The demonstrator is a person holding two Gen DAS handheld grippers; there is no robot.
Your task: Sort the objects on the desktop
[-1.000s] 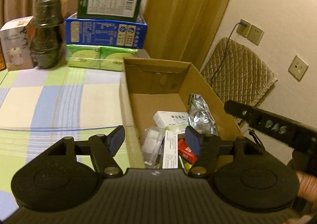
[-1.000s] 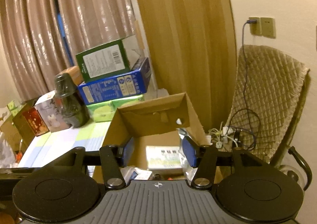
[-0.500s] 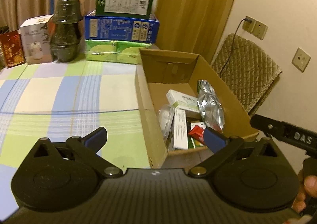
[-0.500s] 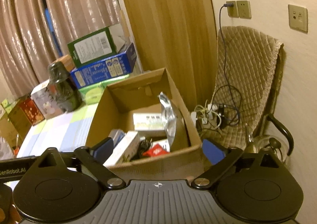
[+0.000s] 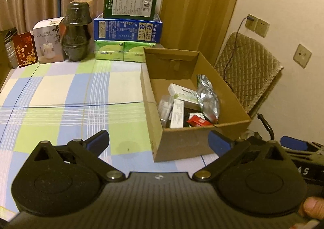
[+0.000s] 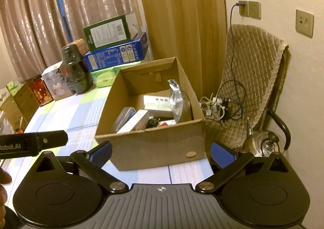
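Note:
A brown cardboard box (image 5: 178,144) stands on the checked tablecloth (image 5: 60,91) at the table's right edge; it also shows in the right wrist view (image 6: 154,148). Inside lie white medicine boxes (image 5: 183,92), a silver foil pouch (image 5: 208,97), a red packet (image 5: 197,120) and other small items. My left gripper (image 5: 159,141) is open and empty, in front of the box's near wall. My right gripper (image 6: 161,152) is open and empty, also just in front of the box.
At the table's back stand a dark green jar (image 5: 77,34), a white box (image 5: 48,40), a red packet (image 5: 25,48) and stacked green and blue boxes (image 5: 128,26). A quilted chair (image 6: 253,79), cables and a kettle (image 6: 265,142) are right of the table.
Both grippers have opened wide and pulled back from over the box to in front of its near wall. The box's contents have not moved.

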